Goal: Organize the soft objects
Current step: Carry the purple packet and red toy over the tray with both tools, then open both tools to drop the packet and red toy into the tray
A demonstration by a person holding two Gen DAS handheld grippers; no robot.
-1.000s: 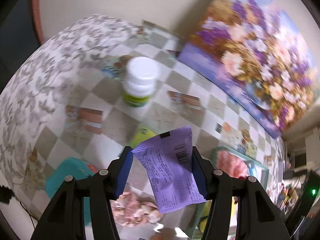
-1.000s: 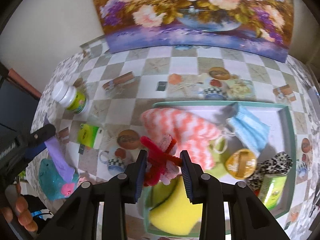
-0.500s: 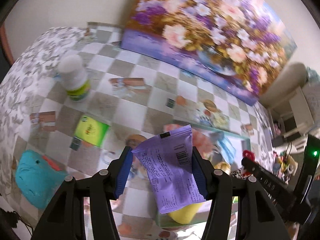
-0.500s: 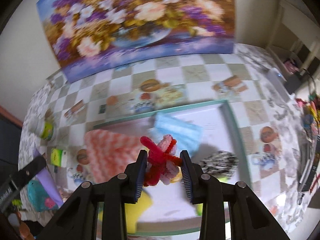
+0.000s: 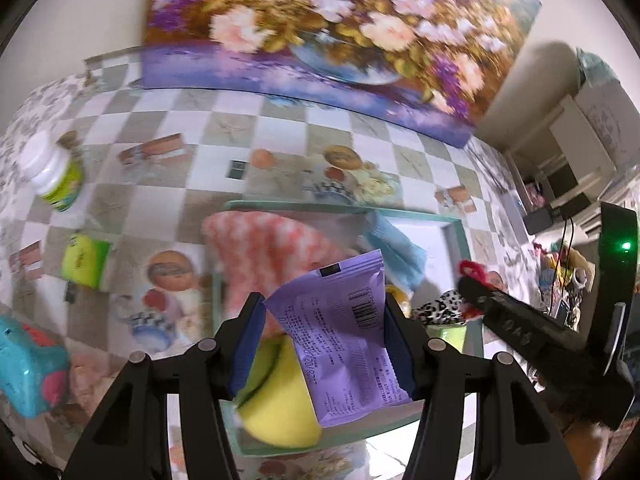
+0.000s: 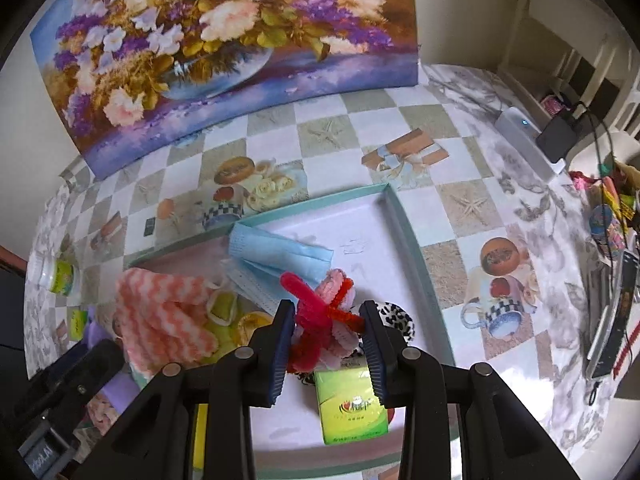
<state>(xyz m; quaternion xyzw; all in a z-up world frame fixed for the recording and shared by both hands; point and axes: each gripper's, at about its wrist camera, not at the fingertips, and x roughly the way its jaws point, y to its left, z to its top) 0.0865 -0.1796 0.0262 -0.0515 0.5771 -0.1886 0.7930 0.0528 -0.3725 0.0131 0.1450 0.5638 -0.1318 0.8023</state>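
Observation:
My left gripper (image 5: 325,340) is shut on a purple foil pouch (image 5: 340,336), held above the near left part of a teal-rimmed white tray (image 5: 452,222). My right gripper (image 6: 327,334) is shut on a red and pink pipe-cleaner toy (image 6: 322,312) above the tray (image 6: 404,220) middle. In the tray lie an orange-and-white knit cloth (image 6: 164,312), a blue face mask (image 6: 276,256), a yellow sponge (image 5: 280,408), a leopard-print scrunchie (image 6: 394,316) and a green packet (image 6: 352,404). The right gripper's finger (image 5: 516,328) shows at the left wrist view's right side.
A white bottle with a green label (image 5: 54,178), a small green packet (image 5: 84,258) and a teal toy (image 5: 28,368) sit on the checked tablecloth left of the tray. A flower painting (image 6: 224,44) leans on the wall behind. Cables and clutter (image 6: 600,240) crowd the table's right edge.
Both grippers have swung rightward over the tray with their loads still held. The bottle and green packet have slid to the left in the left wrist view; the tray's right end now shows.

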